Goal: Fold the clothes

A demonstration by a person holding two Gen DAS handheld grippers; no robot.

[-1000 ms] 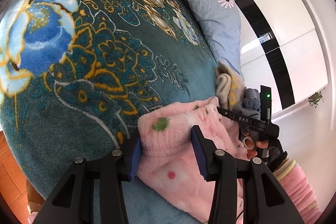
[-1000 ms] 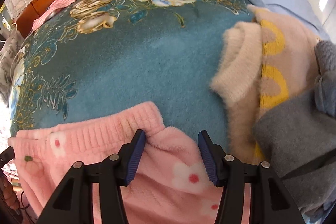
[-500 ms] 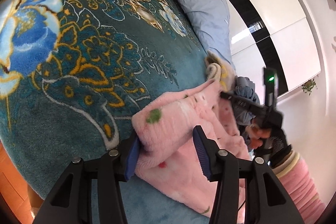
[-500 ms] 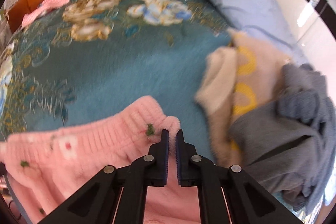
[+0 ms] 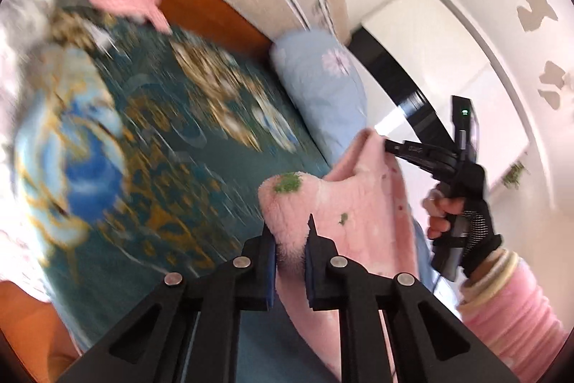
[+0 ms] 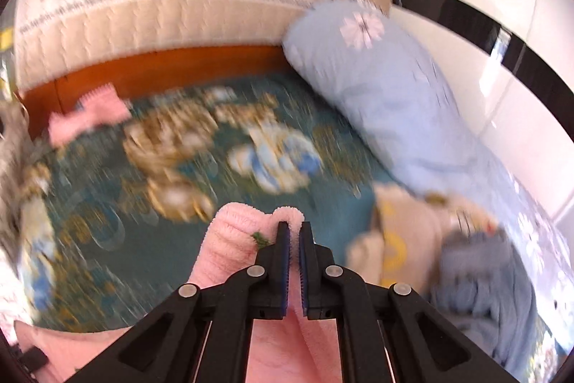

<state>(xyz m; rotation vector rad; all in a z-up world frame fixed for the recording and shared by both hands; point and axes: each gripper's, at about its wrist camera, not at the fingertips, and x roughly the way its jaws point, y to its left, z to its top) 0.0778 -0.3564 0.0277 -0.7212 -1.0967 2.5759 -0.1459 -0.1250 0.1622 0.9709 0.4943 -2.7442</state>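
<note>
Above the blanket [image 5: 150,146], both grippers, left [image 5: 290,232] and right [image 6: 290,239], had just clamped the pink garment [image 5: 344,203], stretching it for folding.

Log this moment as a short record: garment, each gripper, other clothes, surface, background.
garment: pink fleece garment, lifted off the bed, held at two points
left gripper: jaws just closed, clamped on the garment's edge
right gripper: shut on a fold of the garment's ribbed hem
other clothes: beige and yellow sweater and grey-blue garment piled together
surface: teal floral blanket
background: light blue pillow, quilted headboard
</note>
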